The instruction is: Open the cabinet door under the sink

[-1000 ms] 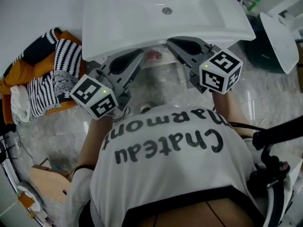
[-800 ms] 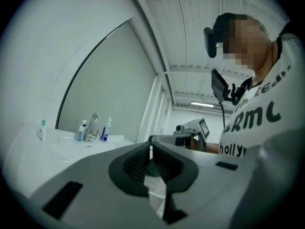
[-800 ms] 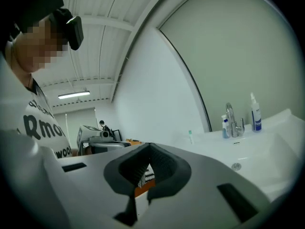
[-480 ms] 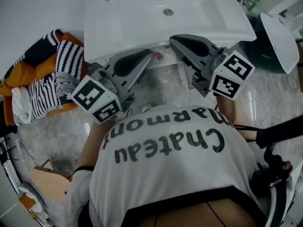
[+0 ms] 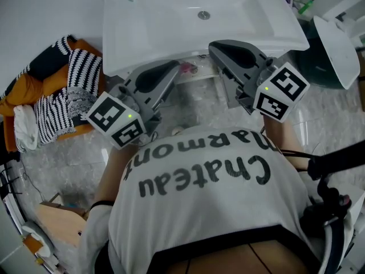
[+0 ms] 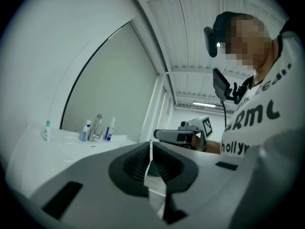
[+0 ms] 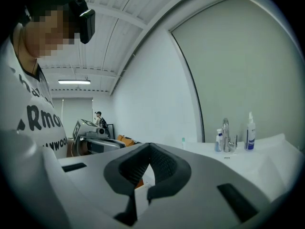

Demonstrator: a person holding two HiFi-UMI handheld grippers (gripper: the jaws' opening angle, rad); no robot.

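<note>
White sink filled the top of the head view. Both grippers pointed level toward its front edge, the left gripper with its tips just under the rim and the right gripper near it, the two apart. Each one's fingers were pressed together with nothing between them. Under the sink, between the grippers, only a pale strip of the cabinet showed, and its door could not be made out. Striped clothes lay on the floor at the left.
</note>
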